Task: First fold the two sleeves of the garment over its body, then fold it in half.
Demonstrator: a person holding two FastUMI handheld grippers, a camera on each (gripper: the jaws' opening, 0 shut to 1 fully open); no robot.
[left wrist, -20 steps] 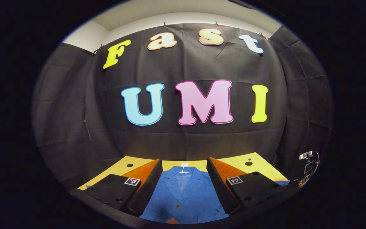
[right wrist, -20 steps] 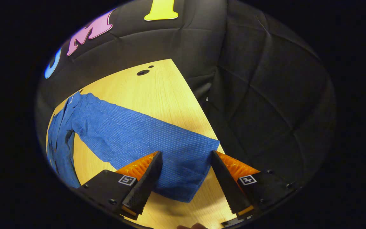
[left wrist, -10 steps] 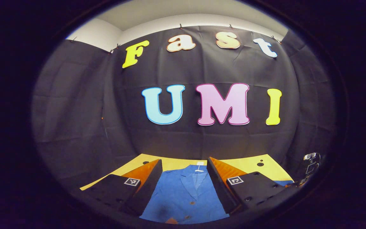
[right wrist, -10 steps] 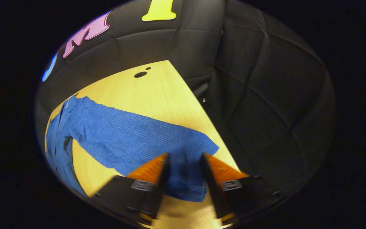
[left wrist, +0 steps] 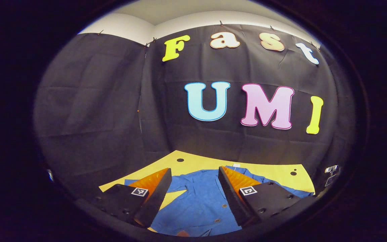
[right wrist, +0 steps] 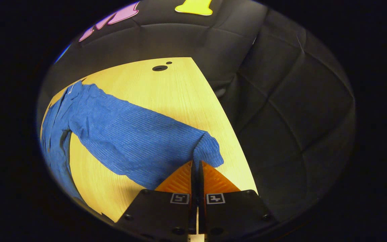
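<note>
A wooden table (right wrist: 166,87) stands before the booth's black cloth wall and carries a blue garment (left wrist: 200,198) spread flat. The right gripper (right wrist: 197,168) has its fingers pinched together on the cuff of the sleeve (right wrist: 136,141), whose long axis runs from those fingertips away and to the left toward the garment's body (right wrist: 54,134), so the coming fold probably carries the cuff along that line. The left gripper (left wrist: 193,188), jaws spread and holding nothing, hovers above the buttoned front, with the collar beyond its fingertips.
</note>
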